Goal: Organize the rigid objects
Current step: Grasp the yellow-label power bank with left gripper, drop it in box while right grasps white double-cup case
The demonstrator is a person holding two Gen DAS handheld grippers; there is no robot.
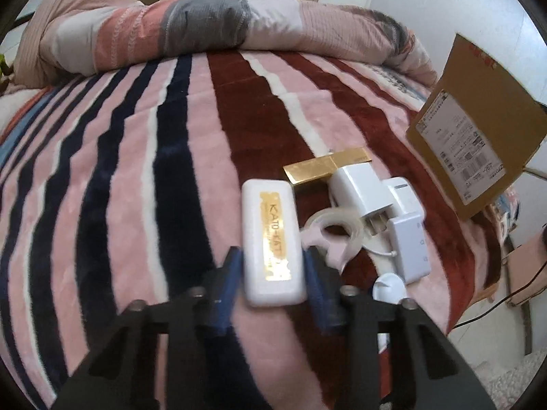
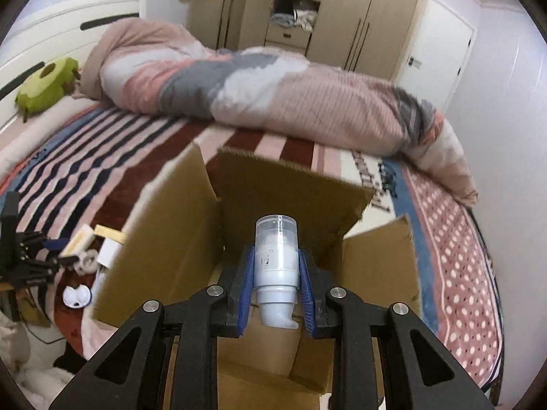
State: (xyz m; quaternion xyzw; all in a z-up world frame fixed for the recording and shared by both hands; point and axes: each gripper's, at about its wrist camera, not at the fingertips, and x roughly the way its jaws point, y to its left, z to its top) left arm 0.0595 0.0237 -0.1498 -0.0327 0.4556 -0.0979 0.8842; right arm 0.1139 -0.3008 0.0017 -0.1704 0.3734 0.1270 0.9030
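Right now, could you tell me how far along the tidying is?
Nothing visibly packed yet. The right gripper holds a pale plastic bottle over the open cardboard box. The left gripper brackets a white rectangular case. White charger, gold packet, and tape ring remain.

The left gripper [image 1: 271, 266] reaches forward and low with its blue fingers [image 1: 228, 275] spread apart, while the right gripper [image 2: 276, 285] is held level, its fingers [image 2: 247, 294] pressed inward on both sides.
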